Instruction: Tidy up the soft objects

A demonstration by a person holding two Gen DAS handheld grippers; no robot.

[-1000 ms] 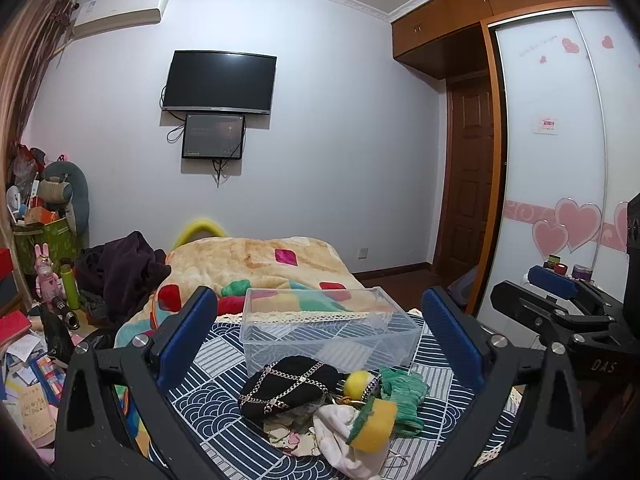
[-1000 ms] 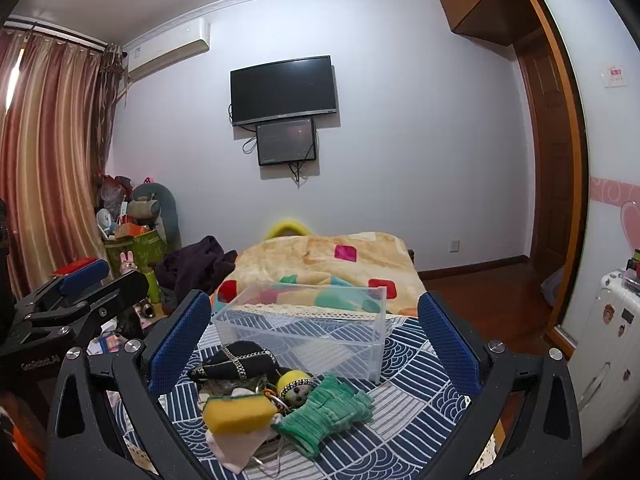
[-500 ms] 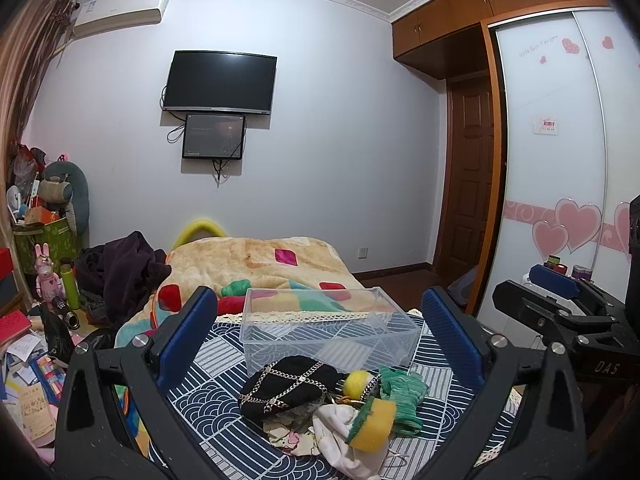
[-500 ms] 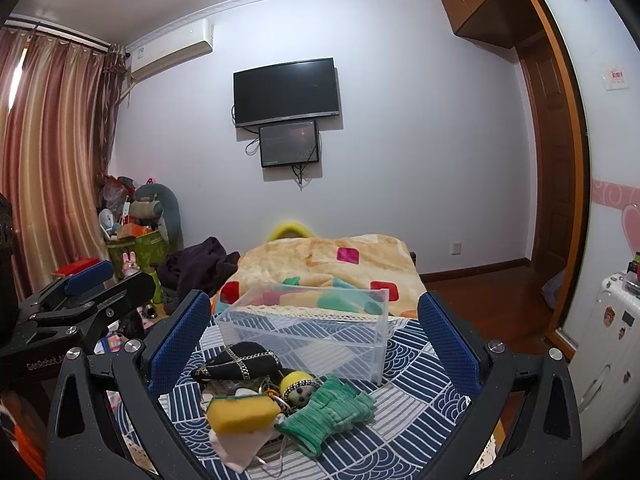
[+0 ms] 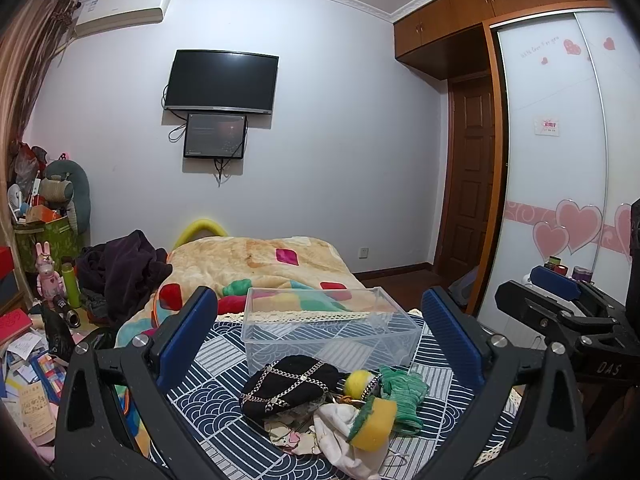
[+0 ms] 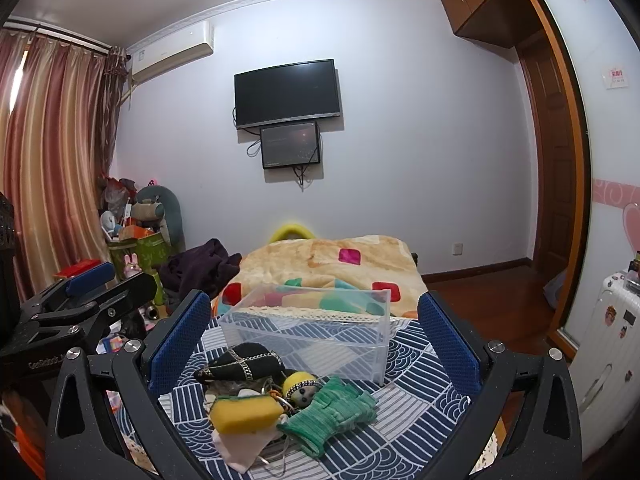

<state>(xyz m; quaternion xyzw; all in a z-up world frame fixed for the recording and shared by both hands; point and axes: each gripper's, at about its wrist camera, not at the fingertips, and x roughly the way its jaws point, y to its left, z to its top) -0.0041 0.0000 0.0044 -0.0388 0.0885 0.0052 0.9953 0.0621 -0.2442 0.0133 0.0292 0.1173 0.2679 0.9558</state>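
A pile of soft things lies on a blue patterned cloth (image 5: 208, 400) in front of a clear plastic bin (image 5: 328, 330): a black pouch with chain (image 5: 286, 386), a yellow sponge (image 5: 372, 424), a green knit glove (image 5: 404, 390), a small yellow-capped doll (image 6: 301, 389) and white cloth (image 5: 340, 436). The bin (image 6: 316, 330) looks empty. My left gripper (image 5: 320, 344) is open above the pile. My right gripper (image 6: 312, 344) is open too, with the sponge (image 6: 244, 414) and glove (image 6: 332, 410) below it. Each gripper shows at the edge of the other's view.
A bed with an orange blanket (image 5: 256, 264) lies behind the cloth. Dark clothes (image 5: 120, 272) and clutter (image 5: 32, 320) fill the left floor. A wardrobe with heart stickers (image 5: 560, 200) and a white suitcase (image 6: 612, 340) stand on the right.
Both grippers have barely moved; the right wrist view has shifted slightly. Both stay open and nothing has been picked up.
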